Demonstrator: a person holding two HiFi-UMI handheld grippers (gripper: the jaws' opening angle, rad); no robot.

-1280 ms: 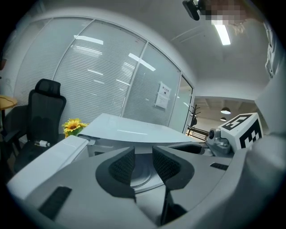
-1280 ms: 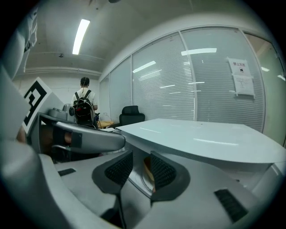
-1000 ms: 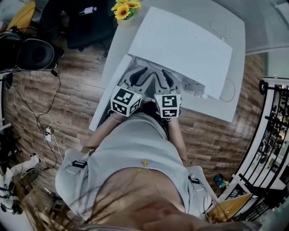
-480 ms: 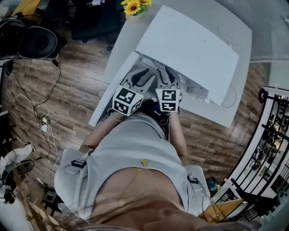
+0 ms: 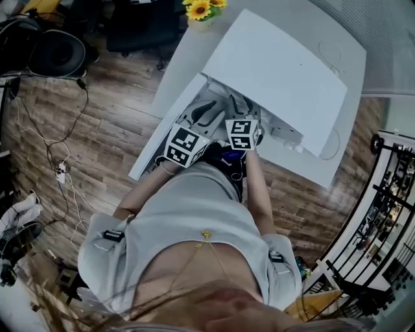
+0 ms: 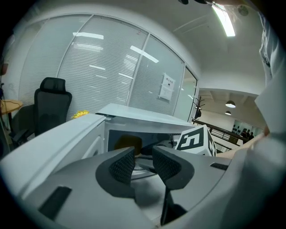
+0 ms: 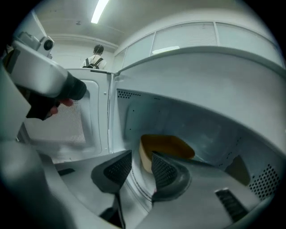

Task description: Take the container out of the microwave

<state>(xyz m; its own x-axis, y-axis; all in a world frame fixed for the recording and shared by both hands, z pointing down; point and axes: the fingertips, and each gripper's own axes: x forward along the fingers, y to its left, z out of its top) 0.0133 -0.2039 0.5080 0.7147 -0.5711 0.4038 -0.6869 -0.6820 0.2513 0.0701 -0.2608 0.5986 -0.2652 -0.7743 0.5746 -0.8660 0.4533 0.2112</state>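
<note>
- Jaws of the left gripper (image 6: 144, 165) stood apart, with nothing between the pads. It aimed into the open cavity from the left side of the opening.
- Microwave door (image 6: 49, 147) was swung open to the left, just beside the left gripper.
- Black office chair (image 6: 50, 107) stood past the door, well apart from the task. Sunflowers (image 5: 204, 8) sat at the far end of the white table (image 5: 337, 39).
- Container (image 7: 165, 147) was inside the microwave (image 5: 279, 68), upright on the turntable (image 7: 132, 185), toward the back, open top facing up.
- Container looked oblong. In the right gripper view its long axis ran from near-left to far-right, with one end pointing at the opening and the right gripper.
- Container's inside showed a plain amber-brown, and I could not tell whether anything was in it.
- Right gripper (image 7: 140, 172) had its jaws wide, and they had just been opening. The container's near end showed in the gap just past the tips. The pads were not pressing on it.
- In the head view both grippers sat side by side at the microwave's mouth, angled downward, right gripper's tips partly under the top edge.
- Microwave stood on the white table, with its body to the right of both grippers.
</note>
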